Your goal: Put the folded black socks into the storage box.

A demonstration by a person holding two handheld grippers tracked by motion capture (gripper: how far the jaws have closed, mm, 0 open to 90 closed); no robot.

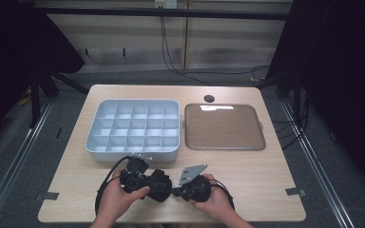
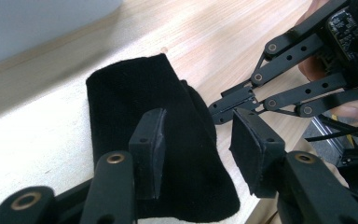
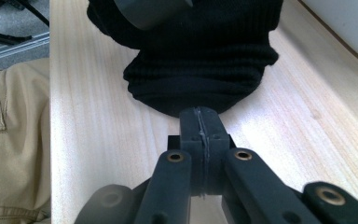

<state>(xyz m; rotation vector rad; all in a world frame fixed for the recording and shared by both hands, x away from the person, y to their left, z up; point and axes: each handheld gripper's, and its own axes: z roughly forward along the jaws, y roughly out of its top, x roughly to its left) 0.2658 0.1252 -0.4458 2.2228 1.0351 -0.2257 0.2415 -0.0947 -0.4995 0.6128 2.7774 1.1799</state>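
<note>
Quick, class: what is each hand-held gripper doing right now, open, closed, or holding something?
Left hand-held gripper: jaws apart over the black sock, pads not pressing it.
Right hand-held gripper: jaws shut together at the sock's edge, whether any fabric is pinched cannot be told.

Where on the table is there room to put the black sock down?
Bare wood lies left of the white divided box, right of the brown tray, and along the near-right edge. It is crowded near the middle, where both hand-held grippers meet at the black sock.

Bare tabletop (image 1: 261, 171) right of both hands; compartment box (image 1: 132, 130) and brown tray (image 1: 224, 127) just ahead.
</note>
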